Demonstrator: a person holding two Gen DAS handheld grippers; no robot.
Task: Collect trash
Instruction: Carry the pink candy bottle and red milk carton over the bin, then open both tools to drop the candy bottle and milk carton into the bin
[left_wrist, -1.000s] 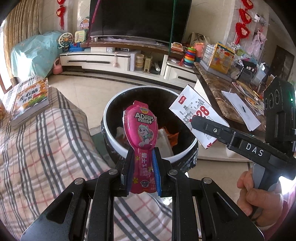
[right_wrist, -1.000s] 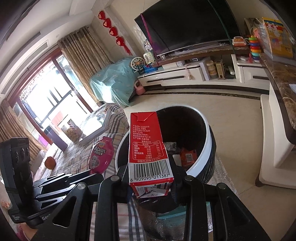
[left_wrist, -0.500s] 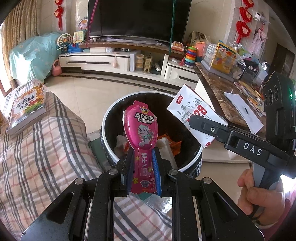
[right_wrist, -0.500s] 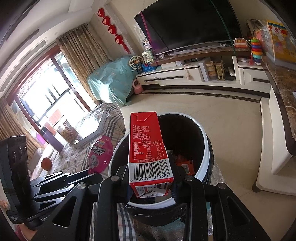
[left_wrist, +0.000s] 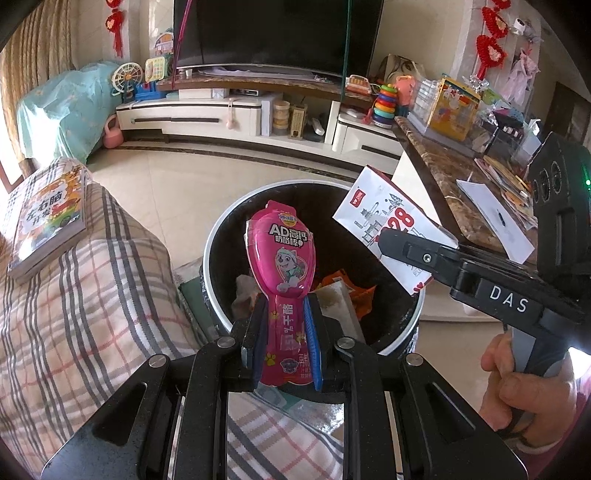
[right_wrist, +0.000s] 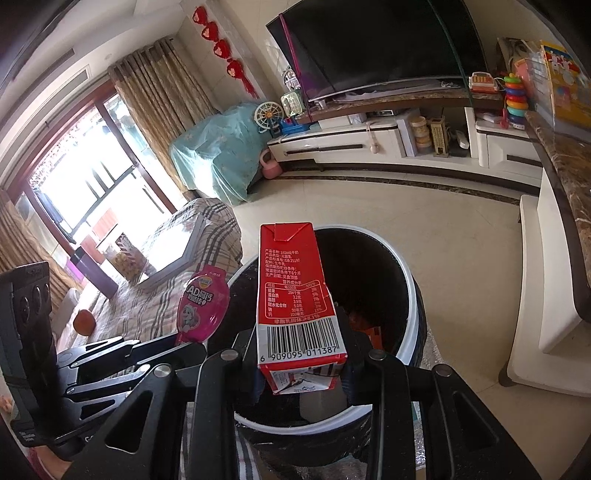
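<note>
My left gripper (left_wrist: 283, 325) is shut on a pink snack wrapper (left_wrist: 282, 266) and holds it upright over the near rim of a round black trash bin (left_wrist: 221, 236) with a white rim. My right gripper (right_wrist: 301, 350) is shut on a red and white milk carton (right_wrist: 295, 291) and holds it above the bin (right_wrist: 413, 295). The carton (left_wrist: 391, 225) and right gripper also show at the right of the left wrist view. The wrapper (right_wrist: 201, 310) shows at the left of the right wrist view. Paper and orange wrappers (left_wrist: 347, 291) lie inside the bin.
A plaid-covered sofa (left_wrist: 92, 295) with a book (left_wrist: 44, 218) lies left of the bin. A marble counter (left_wrist: 443, 173) with papers stands to the right. A TV cabinet (left_wrist: 236, 114) runs along the far wall across tiled floor (left_wrist: 177, 184).
Both grippers have moved forward and closer over the bin, so the bin now sits nearer and lower under the wrapper and the carton. Both grips stay shut.
</note>
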